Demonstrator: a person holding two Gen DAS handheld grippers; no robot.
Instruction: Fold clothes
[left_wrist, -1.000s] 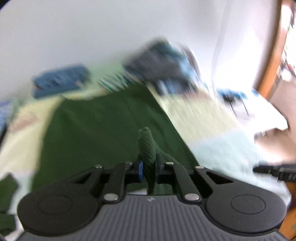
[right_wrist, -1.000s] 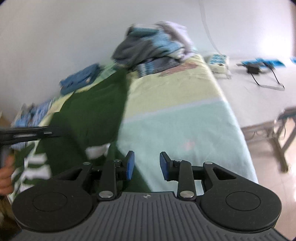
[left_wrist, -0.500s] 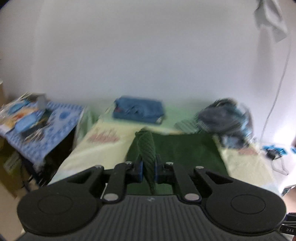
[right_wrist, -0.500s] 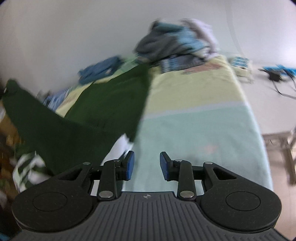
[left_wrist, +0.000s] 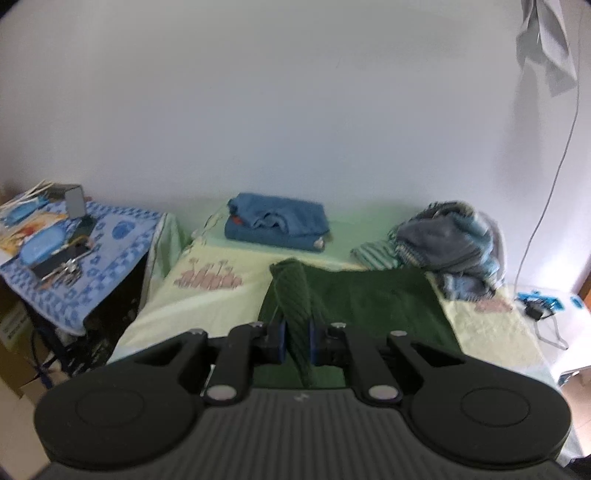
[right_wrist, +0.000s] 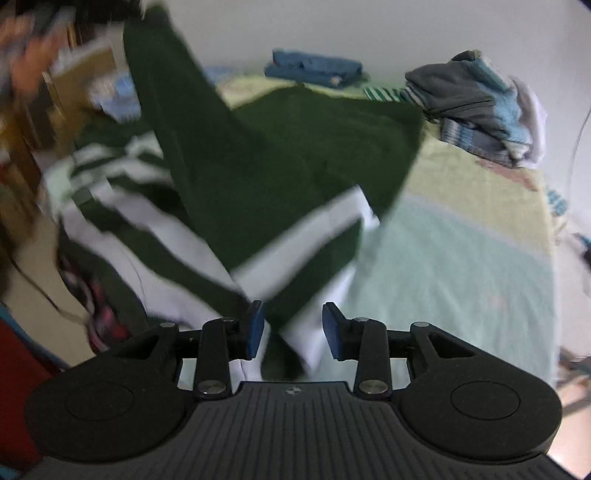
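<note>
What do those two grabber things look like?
Both match. Each hand-held gripper, left and right, is black, with a ribbed grey-black base, two round discs at the sides, silver rivets on jointed arms, and blue pads inside the fingertips.

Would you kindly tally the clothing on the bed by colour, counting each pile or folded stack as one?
Green: 1, the green-and-white garment, pinched in the left gripper
Blue: 1, the folded stack
Mixed grey-blue: 1, the heap
Total: 3
</note>
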